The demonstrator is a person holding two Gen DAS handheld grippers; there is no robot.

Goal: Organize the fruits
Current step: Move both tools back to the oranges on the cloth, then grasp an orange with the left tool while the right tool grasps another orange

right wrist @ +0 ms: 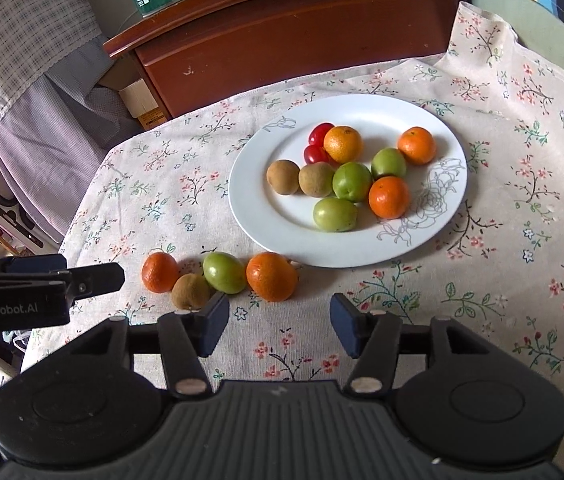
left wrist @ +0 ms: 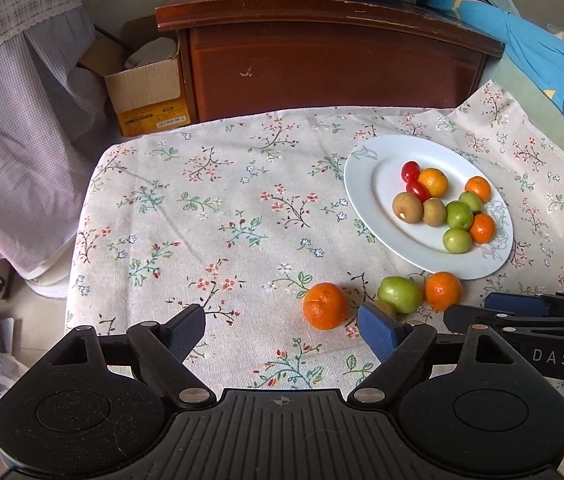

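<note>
With both my left tongs (left wrist: 282,330) and right tongs (right wrist: 280,326) wide and empty, nudging the near mandarin (right wrist: 271,276) could roll it off the table (right wrist: 502,280).

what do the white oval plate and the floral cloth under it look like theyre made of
White oval plate: likely glazed ceramic, going by its smooth glossy sheen and the grey line drawing on the rim. Floral beige cloth: looks like matte woven cotton or linen, with a printed pattern and soft folds at its far corner.
</note>
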